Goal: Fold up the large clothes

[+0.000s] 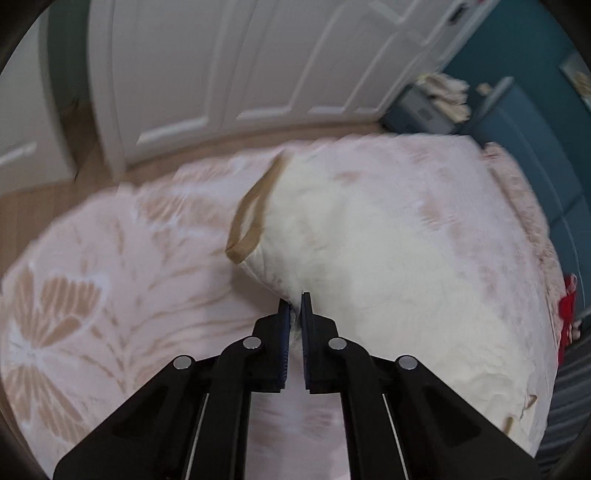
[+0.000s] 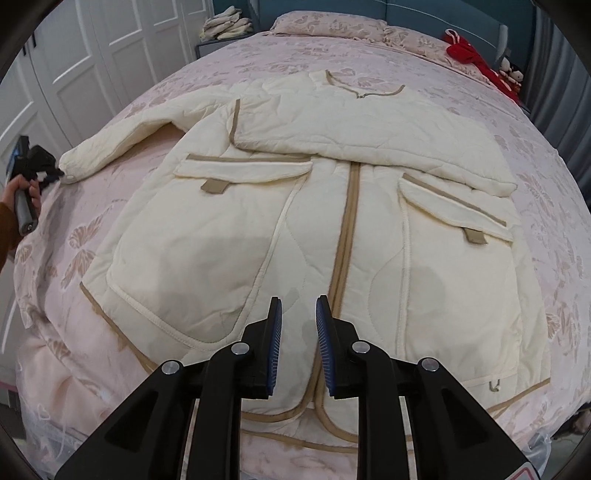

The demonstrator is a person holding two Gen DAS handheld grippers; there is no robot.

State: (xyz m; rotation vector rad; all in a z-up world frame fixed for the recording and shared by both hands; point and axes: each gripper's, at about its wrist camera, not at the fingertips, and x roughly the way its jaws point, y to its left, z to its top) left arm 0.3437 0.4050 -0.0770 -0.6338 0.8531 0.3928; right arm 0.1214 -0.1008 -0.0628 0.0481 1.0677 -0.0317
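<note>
A cream quilted jacket with tan trim lies face up on the bed, its right sleeve folded across the chest. My left gripper is shut on the cuff of the left sleeve and holds it out over the bed's left side; it also shows in the right wrist view. The left wrist view is blurred and shows the cream sleeve running away from the fingers. My right gripper is open and empty, hovering above the jacket's lower front near the tan zipper strip.
The bed has a pink floral cover. A pillow and red clothing lie at the head. Folded cream items sit on a nightstand. White closet doors stand along the left, with wood floor beside the bed.
</note>
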